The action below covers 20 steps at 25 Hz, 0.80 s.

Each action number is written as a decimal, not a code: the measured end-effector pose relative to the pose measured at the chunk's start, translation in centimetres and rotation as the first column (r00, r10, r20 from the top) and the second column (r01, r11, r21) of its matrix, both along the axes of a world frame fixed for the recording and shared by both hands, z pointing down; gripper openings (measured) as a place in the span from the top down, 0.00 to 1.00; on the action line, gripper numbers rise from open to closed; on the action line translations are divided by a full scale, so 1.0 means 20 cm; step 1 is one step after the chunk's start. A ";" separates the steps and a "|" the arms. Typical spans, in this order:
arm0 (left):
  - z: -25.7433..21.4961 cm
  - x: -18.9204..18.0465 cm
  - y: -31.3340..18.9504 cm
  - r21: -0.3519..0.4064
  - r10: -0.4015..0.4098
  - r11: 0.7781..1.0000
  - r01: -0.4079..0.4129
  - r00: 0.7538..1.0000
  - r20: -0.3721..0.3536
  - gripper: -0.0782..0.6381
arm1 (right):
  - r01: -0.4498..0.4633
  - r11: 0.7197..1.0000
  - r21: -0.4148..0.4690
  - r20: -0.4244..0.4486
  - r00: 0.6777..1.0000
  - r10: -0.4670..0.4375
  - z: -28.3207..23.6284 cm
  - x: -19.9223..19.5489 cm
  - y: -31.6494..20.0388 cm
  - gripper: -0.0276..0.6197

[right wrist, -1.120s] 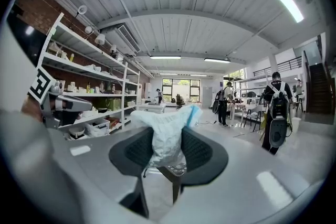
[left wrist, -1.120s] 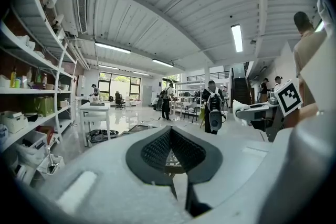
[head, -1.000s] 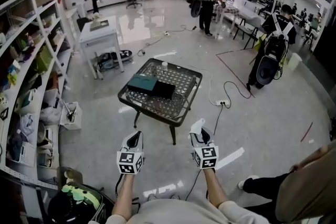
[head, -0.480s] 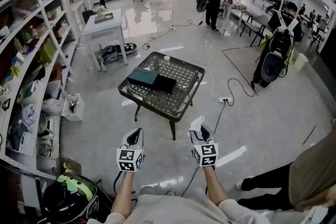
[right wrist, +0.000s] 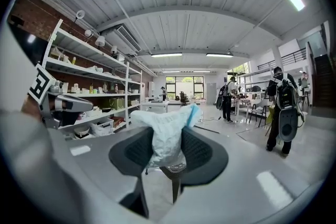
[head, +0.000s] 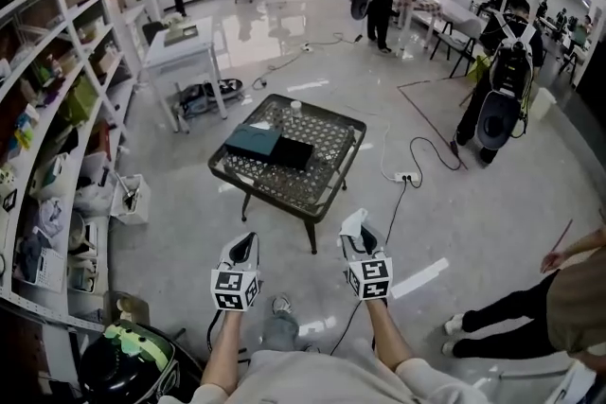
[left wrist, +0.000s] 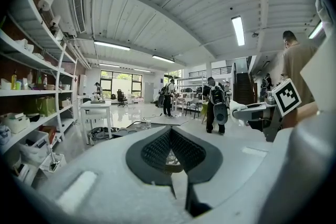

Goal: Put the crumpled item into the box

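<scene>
**A:** How far along are you?

**B:** The pick-up is done. My right gripper [right wrist: 168, 159] is clenched on the wad [right wrist: 167, 134]. The pads pinch its lower part, and the loose top pokes out past the tips.

**A:** And your other one?

**B:** My left gripper [left wrist: 171, 153] is closed on nothing, tips together. It sits level with the right one and well off to its left.

**A:** Where's the box?

**B:** The box [head: 296, 154] lies on the table [head: 327, 133], well ahead of both sets of jaws, on a line about midway between them. A teal piece [head: 252, 142] touches its left side. It may be the lid, but I cannot tell from here. I cannot make out either whether the box stands open.

**A:** So what remains?

**B:** Most of the task, I judge. I have to carry the wad forward to the table, bring my right jaws over the box and let go. The wad is nowhere near the box yet.
</scene>
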<state>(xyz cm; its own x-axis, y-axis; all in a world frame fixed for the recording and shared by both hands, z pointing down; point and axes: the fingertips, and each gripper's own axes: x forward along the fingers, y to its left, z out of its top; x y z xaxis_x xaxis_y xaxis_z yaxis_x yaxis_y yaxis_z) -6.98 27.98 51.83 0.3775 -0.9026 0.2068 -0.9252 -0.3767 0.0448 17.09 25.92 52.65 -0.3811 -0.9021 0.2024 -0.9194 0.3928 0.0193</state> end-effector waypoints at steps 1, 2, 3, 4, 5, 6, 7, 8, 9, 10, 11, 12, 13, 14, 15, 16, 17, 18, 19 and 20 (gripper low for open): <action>0.01 0.01 -0.02 -0.003 0.005 1.000 -0.005 1.000 0.000 0.88 | -0.006 1.000 -0.002 0.001 1.000 0.006 0.01 0.01 -0.02 0.73; 0.01 0.02 -0.05 -0.005 0.009 1.000 -0.009 1.000 0.000 0.88 | -0.010 1.000 -0.004 0.002 1.000 0.010 0.01 0.02 -0.04 0.73; 0.02 0.02 -0.08 -0.007 0.013 1.000 -0.013 1.000 -0.002 0.88 | -0.013 1.000 -0.006 0.001 1.000 0.013 0.02 0.03 -0.06 0.73; 0.03 0.03 -0.11 -0.008 0.016 1.000 -0.016 1.000 -0.005 0.88 | -0.015 1.000 -0.008 -0.002 1.000 0.015 0.02 0.03 -0.09 0.73; 0.03 0.03 -0.14 -0.010 0.018 1.000 -0.018 1.000 -0.008 0.88 | -0.017 1.000 -0.009 -0.004 1.000 0.017 0.02 0.04 -0.12 0.73; 0.04 0.03 -0.18 -0.012 0.020 1.000 -0.020 1.000 -0.012 0.88 | -0.018 1.000 -0.010 -0.006 1.000 0.018 0.03 0.04 -0.16 0.73; 0.05 0.04 -0.22 -0.014 0.022 1.000 -0.022 1.000 -0.015 0.88 | -0.019 1.000 -0.011 -0.009 1.000 0.019 0.03 0.04 -0.19 0.73; 0.07 0.04 -0.26 -0.015 0.025 1.000 -0.025 1.000 -0.019 0.88 | -0.021 1.000 -0.012 -0.012 1.000 0.020 0.04 0.03 -0.23 0.73; 0.08 0.04 -0.31 -0.017 0.029 0.999 -0.029 0.999 -0.023 0.88 | -0.022 1.000 -0.014 -0.015 1.000 0.022 0.05 0.03 -0.27 0.73; 0.09 0.04 -0.35 -0.018 0.033 0.999 -0.033 0.999 -0.026 0.88 | -0.023 1.000 -0.016 -0.019 1.000 0.023 0.05 0.02 -0.31 0.73; 0.10 0.03 -0.40 -0.019 0.037 0.999 -0.037 0.999 -0.030 0.88 | -0.024 1.000 -0.017 -0.023 0.999 0.024 0.06 0.01 -0.35 0.73; 0.10 0.03 -0.46 -0.021 0.040 0.999 -0.041 0.999 -0.034 0.88 | -0.025 1.000 -0.018 -0.026 0.999 0.025 0.06 0.00 -0.40 0.73; 0.11 0.02 -0.51 -0.022 0.043 0.999 -0.044 0.998 -0.039 0.88 | -0.027 0.999 -0.019 -0.030 0.999 0.026 0.06 -0.01 -0.45 0.73; 0.11 0.02 -0.57 -0.022 0.047 0.999 -0.048 0.998 -0.043 0.88 | -0.030 0.999 -0.020 -0.033 0.999 0.029 0.05 -0.02 -0.51 0.73; 0.10 0.02 -0.63 -0.022 0.052 0.998 -0.053 0.998 -0.047 0.88 | -0.034 0.999 -0.020 -0.035 0.999 0.033 0.05 -0.02 -0.56 0.73; 0.10 0.01 -0.69 -0.021 0.058 0.998 -0.059 0.997 -0.050 0.88 | -0.039 0.999 -0.020 -0.037 0.999 0.038 0.04 -0.02 -0.61 0.73; 0.09 0.01 -0.75 -0.021 0.063 0.998 -0.064 0.997 -0.052 0.88 | -0.044 0.999 -0.020 -0.038 0.998 0.043 0.03 -0.02 -0.67 0.73; 0.08 0.01 -0.81 -0.021 0.068 0.997 -0.069 0.996 -0.054 0.88 | -0.049 0.999 -0.019 -0.038 0.998 0.048 0.03 -0.03 -0.73 0.73; 0.08 0.00 -0.88 -0.020 0.072 0.997 -0.074 0.996 -0.056 0.88 | -0.054 0.998 -0.017 -0.039 0.998 0.053 0.02 -0.04 -0.78 0.73; 0.07 -0.02 -0.94 -0.019 0.077 0.997 -0.079 0.995 -0.058 0.88 | -0.059 0.998 -0.015 -0.039 0.998 0.058 0.01 -0.05 -0.84 0.73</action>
<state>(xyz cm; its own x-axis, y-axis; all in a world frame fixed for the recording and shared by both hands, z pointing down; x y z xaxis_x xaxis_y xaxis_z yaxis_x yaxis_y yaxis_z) -7.31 9.14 53.25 0.4582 -0.8656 0.2017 -0.8888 -0.4460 0.1050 16.03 9.11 52.78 -0.3193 -0.9191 0.2309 -0.9396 0.3387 0.0491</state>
